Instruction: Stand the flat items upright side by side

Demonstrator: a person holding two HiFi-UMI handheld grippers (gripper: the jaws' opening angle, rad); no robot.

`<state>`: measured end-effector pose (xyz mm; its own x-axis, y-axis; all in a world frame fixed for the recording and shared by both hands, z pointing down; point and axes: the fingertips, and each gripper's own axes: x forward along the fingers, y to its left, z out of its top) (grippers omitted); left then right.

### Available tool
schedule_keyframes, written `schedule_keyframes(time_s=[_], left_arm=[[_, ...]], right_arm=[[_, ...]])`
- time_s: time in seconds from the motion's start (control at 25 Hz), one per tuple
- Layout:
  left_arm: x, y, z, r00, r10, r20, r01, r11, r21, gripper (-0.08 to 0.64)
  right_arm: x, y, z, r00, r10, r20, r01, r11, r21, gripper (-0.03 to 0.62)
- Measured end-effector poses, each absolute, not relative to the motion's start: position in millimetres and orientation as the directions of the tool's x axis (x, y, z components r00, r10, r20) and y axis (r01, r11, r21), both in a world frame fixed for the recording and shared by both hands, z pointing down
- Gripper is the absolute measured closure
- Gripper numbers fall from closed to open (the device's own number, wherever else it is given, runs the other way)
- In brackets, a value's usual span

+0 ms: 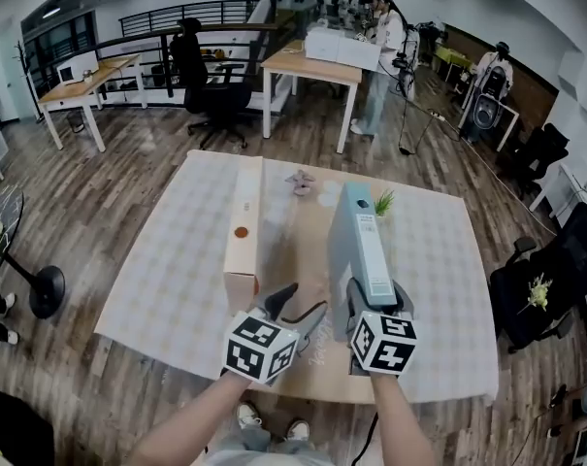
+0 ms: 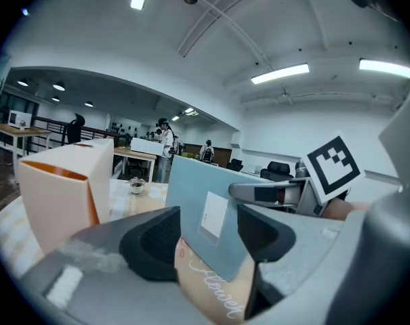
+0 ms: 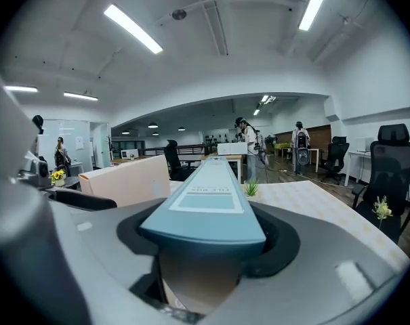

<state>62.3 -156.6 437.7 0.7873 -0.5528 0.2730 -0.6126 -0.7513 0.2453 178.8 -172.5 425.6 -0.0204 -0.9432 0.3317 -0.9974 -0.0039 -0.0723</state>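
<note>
The table (image 1: pixel 177 289) carries two flat boxes on edge. The blue file box (image 1: pixel 363 246) stands upright at mid-table, long axis running from the near edge toward the far edge, labelled narrow face up. The beige box (image 1: pixel 244 231) stands parallel, nearer the left edge, apart from it. The right gripper (image 1: pixel 375 297), nearly level, clamps the blue box's near end. The left gripper (image 1: pixel 299 305), jaws apart, holds nothing above the near edge.

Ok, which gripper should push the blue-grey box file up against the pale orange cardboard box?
Right: the right gripper grips the near end of the blue-grey box file; the left gripper is open and empty.
</note>
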Motion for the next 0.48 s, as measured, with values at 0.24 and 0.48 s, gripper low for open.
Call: schedule_keyframes(time_s=[0.24, 0.48], left_arm=[[42, -155, 418, 0.751, -0.614, 0.243, -0.659, -0.721, 0.215, 0.293], [16, -152, 411, 0.708, -0.666, 0.234, -0.706, -0.677, 0.209, 0.293]], right_arm=[[149, -192, 422, -0.092, -0.948, 0.304, -0.994, 0.071, -0.078, 0.299], [121, -209, 418, -0.143, -0.947, 0.287, -0.989, 0.127, -0.074, 0.302]])
